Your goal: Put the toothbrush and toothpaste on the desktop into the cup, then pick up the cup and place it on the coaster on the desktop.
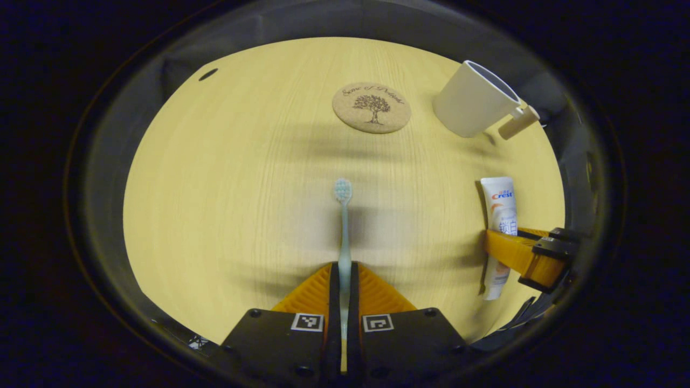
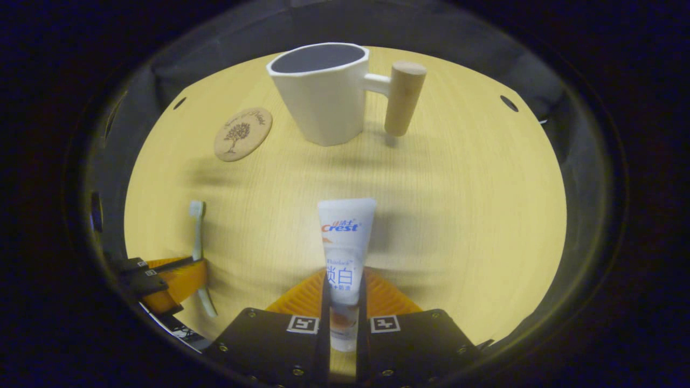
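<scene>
So in the left gripper view the left gripper (image 1: 344,280) has its jaws closed down tight on the handle of the toothbrush (image 1: 343,226), with the bristle head sticking out ahead over the middle of the bench (image 1: 226,205). Off by the bench's right edge in that same view you can see the right gripper (image 1: 517,253) clamped across the toothpaste (image 1: 501,207).

The right gripper view gives the close-up: those jaws are pinched on the lower part of the toothpaste tube, flat crimped end pointing forward toward the cup (image 2: 323,97). The left gripper shows up down by the left edge there, with the toothbrush running through it.

What you get from the right gripper view and not the other is a look into the cup. It's a white mug with a wooden peg handle (image 2: 403,97), standing upright near the far edge, and what shows of the inside looks empty. The coaster (image 2: 242,133), cork with a tree print, lies flat just beside it, not touching.
</scene>
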Demonstrator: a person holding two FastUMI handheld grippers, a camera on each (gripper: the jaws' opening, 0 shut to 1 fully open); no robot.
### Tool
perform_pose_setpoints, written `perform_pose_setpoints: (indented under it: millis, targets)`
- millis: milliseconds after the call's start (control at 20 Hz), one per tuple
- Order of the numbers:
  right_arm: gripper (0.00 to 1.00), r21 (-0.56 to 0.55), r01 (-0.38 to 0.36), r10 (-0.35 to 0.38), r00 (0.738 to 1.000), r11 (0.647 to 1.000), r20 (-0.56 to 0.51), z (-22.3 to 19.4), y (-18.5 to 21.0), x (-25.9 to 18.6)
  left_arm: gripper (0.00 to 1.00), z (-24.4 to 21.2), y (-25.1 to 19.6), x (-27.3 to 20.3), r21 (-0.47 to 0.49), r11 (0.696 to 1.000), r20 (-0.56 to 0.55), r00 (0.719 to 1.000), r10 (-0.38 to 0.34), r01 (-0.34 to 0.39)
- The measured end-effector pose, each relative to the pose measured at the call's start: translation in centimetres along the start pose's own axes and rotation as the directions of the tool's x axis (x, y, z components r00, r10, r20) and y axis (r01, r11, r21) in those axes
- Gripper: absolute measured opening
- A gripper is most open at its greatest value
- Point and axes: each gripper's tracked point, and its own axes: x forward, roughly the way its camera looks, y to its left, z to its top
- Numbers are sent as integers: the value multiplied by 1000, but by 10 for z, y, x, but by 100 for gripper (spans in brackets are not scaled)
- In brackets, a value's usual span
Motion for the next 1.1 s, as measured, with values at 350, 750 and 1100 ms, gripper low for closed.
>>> perform_pose_setpoints:
  millis: [350,750,1100]
  targets:
    - [20,39,-56,51,992,998,112,7,-9,-29,13,21,63,0,-65,998,115,993,13,-5]
    - [20,49,-122,104,956,991,275,46,2,-72,13,43,120,-31,-37,999,306,952,14,-3]
    - [20,5,-161,141,879,987,456,108,12,-112,12,42,209,-115,-40,998,413,910,-33,54]
